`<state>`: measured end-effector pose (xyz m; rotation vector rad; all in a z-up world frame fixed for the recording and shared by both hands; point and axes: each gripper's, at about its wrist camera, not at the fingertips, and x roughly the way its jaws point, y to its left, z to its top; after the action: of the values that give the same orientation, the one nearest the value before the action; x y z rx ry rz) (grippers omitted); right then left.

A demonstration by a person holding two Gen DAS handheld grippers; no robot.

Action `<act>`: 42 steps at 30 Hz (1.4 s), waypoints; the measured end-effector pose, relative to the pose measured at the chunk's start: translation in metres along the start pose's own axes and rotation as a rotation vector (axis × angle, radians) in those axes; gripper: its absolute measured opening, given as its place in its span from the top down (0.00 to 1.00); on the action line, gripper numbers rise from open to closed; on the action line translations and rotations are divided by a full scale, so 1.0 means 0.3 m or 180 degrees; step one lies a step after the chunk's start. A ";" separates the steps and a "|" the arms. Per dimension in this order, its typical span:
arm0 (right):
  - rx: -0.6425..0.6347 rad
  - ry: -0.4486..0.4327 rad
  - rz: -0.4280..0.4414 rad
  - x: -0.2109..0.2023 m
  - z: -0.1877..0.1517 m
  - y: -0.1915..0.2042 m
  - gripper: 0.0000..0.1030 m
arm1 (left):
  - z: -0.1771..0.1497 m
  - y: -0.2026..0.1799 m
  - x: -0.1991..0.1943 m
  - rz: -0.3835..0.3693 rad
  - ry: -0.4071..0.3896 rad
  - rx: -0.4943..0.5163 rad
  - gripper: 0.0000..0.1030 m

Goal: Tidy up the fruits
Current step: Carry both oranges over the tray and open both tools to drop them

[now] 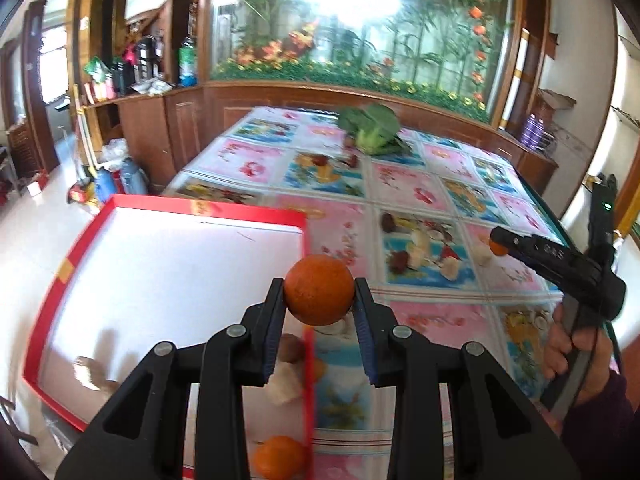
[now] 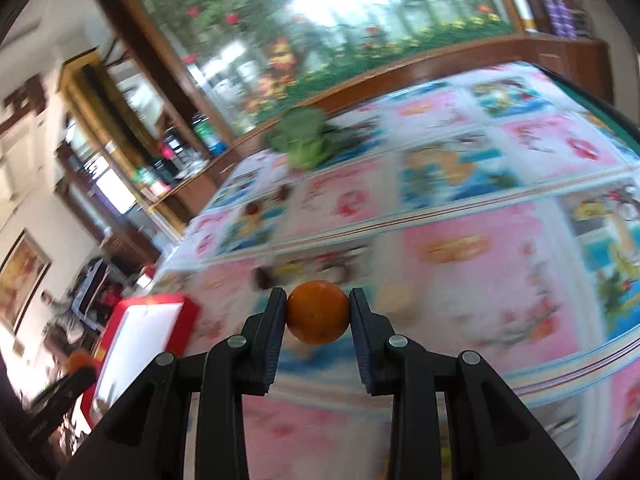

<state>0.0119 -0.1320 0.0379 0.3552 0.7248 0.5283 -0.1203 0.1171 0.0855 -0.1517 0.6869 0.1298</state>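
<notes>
My left gripper [image 1: 319,300] is shut on an orange [image 1: 319,295] and holds it above the right edge of a red box lid with a white inside [image 1: 160,272]. Another orange [image 1: 278,458] lies in the lid's near right corner, with pale pieces [image 1: 284,388] beside it. My right gripper [image 2: 318,312] is shut on a second orange [image 2: 318,311] above the flowered tablecloth [image 2: 460,264]. It also shows in the left wrist view [image 1: 498,246] at the right, held by a hand. The lid shows in the right wrist view [image 2: 136,344] at lower left.
A green leafy vegetable [image 1: 374,128] lies at the table's far side. Small dark fruits [image 1: 352,160] lie near it. A pale object [image 2: 394,298] lies on the cloth just beyond my right gripper. Wooden cabinets and a flower mural stand behind the table.
</notes>
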 end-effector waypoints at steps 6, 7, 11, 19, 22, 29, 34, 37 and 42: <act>-0.0267 0.0134 0.0471 0.072 -0.067 0.238 0.70 | -0.004 0.098 -0.020 0.0204 -0.0075 -0.0091 0.66; -0.0320 0.0156 0.0543 0.089 -0.080 0.281 0.70 | -0.008 0.120 -0.022 0.0244 -0.0081 -0.0113 0.66; -0.0487 0.0264 0.0732 0.154 -0.119 0.409 0.70 | -0.022 0.194 -0.024 0.0369 -0.0080 -0.0194 0.66; -0.0684 0.0531 0.0859 0.267 -0.183 0.540 0.70 | -0.043 0.309 0.006 0.0622 -0.0039 -0.0339 0.66; -0.0760 0.0653 0.0865 0.291 -0.205 0.555 0.70 | -0.052 0.333 0.026 0.0678 -0.0002 -0.0374 0.66; -0.0890 0.0785 0.0903 0.290 -0.242 0.569 0.70 | -0.063 0.356 0.073 0.0768 0.0078 -0.0372 0.66; -0.0979 0.0812 0.0953 0.280 -0.257 0.585 0.70 | -0.065 0.359 0.095 0.0806 0.0118 -0.0371 0.66; -0.1007 0.0861 0.0958 0.287 -0.265 0.590 0.70 | -0.067 0.359 0.111 0.0831 0.0154 -0.0367 0.66; -0.1031 0.0892 0.0931 0.291 -0.271 0.592 0.70 | -0.076 0.359 0.138 0.0882 0.0249 -0.0357 0.65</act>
<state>-0.0494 0.0723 0.0201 0.0823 0.8461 0.9725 -0.1209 0.2215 0.0312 -0.1694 0.7770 0.4303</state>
